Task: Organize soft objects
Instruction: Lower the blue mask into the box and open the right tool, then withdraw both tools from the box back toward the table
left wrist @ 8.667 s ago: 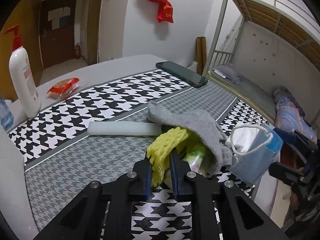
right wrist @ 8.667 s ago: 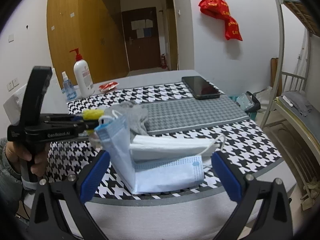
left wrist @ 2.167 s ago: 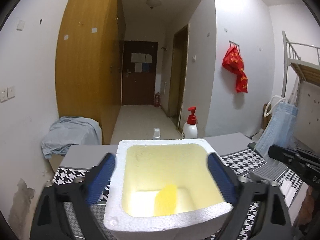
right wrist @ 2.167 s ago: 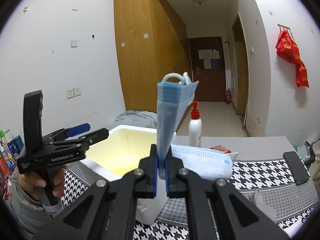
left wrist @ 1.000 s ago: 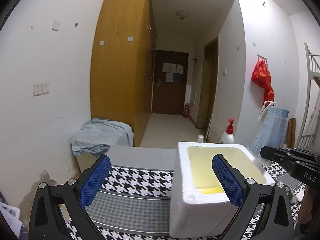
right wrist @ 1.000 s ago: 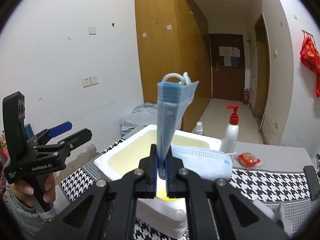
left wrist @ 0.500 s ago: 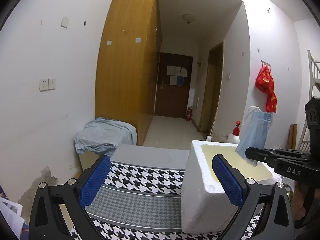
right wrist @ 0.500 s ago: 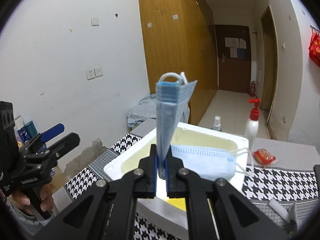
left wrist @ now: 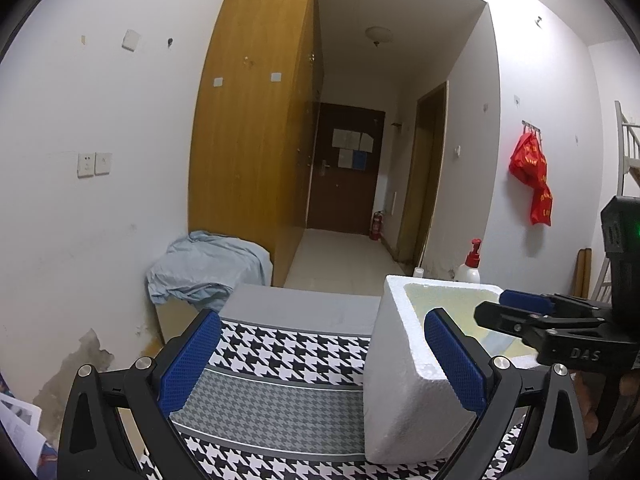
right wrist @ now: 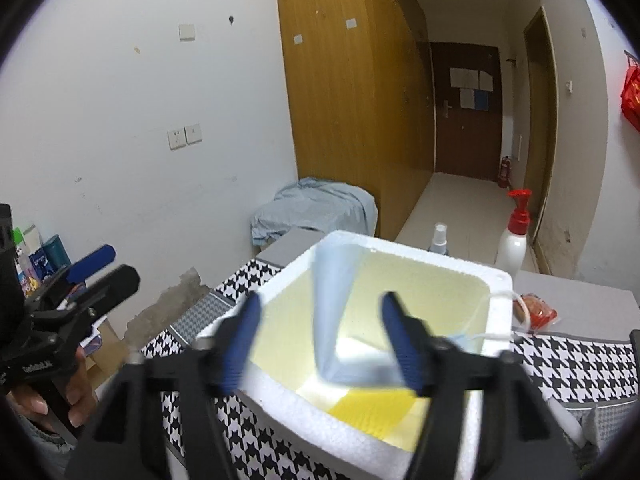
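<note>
A white foam box (right wrist: pixel 400 244) with a yellowish inside stands on the houndstooth tablecloth (left wrist: pixel 280 360). My right gripper (right wrist: pixel 322 340) hovers over the box and its jaws are opening. The blue face mask (right wrist: pixel 332 312) hangs loose and blurred between them, free of the pads, with its lower part down in the box. A yellow foam net (right wrist: pixel 372 404) lies on the box floor. My left gripper (left wrist: pixel 322 360) stands open and holds nothing, with the box's near corner (left wrist: pixel 404 380) by its right finger. The left wrist view shows the right gripper (left wrist: pixel 520 320) over the box.
Behind the box stand a white pump bottle (right wrist: pixel 514 240) with a red top and a small spray bottle (right wrist: pixel 438 236). A red packet (right wrist: pixel 540 312) lies to the box's right. A blue-grey cloth (right wrist: pixel 316 204) covers a box by the wall. A hand (right wrist: pixel 76 396) holds the left gripper.
The right gripper's jaws have come apart and let go of the blue mask, which has dropped from upright above the fingers into the box. The left gripper has stayed put.
</note>
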The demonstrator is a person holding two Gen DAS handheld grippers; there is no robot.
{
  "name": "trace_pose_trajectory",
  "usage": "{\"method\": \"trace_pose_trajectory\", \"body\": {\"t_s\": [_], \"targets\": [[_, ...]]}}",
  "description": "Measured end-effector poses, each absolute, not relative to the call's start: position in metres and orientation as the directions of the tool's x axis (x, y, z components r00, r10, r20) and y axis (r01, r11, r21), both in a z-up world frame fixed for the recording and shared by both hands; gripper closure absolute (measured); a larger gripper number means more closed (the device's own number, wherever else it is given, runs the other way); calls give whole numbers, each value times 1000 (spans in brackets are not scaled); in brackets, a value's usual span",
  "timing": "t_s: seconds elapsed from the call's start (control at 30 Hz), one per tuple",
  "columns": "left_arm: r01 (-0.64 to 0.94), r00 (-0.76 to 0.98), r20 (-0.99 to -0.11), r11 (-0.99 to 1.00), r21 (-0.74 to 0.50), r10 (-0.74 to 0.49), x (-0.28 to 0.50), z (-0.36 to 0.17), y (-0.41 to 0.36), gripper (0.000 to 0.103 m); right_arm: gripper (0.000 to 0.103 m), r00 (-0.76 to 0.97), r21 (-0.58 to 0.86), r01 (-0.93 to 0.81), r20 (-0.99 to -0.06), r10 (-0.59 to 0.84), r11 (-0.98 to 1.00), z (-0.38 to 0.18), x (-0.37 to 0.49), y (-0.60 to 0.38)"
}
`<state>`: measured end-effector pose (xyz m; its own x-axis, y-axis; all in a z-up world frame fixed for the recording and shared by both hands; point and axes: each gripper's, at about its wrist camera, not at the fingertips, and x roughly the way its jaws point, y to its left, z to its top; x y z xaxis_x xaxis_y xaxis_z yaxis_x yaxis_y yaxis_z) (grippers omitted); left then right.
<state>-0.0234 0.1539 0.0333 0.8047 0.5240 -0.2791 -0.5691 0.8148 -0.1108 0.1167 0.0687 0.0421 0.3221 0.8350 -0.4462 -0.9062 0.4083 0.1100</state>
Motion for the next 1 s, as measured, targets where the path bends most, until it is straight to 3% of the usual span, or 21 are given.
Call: {"method": "trace_pose_trajectory", "body": {"t_s": [0.4, 0.57, 0.63, 1.0], "targets": [[-542, 820, -284, 834, -104, 498, -13, 36, 141, 1, 31, 351, 103, -896, -431, 832, 431, 47, 118, 53], [-532, 824, -283, 842, -86, 491, -9, 39, 132, 1, 16, 381, 96, -886, -402, 832, 453, 50, 116, 41], [-526, 827, -282, 847, -81, 486, -8, 40, 128, 1, 4, 399, 91, -879, -395, 828, 468, 52, 117, 35], [-489, 848, -271, 870, -67, 455, -1, 47, 107, 1, 2, 437, 68, -870, -347, 830, 488, 59, 112, 6]]}}
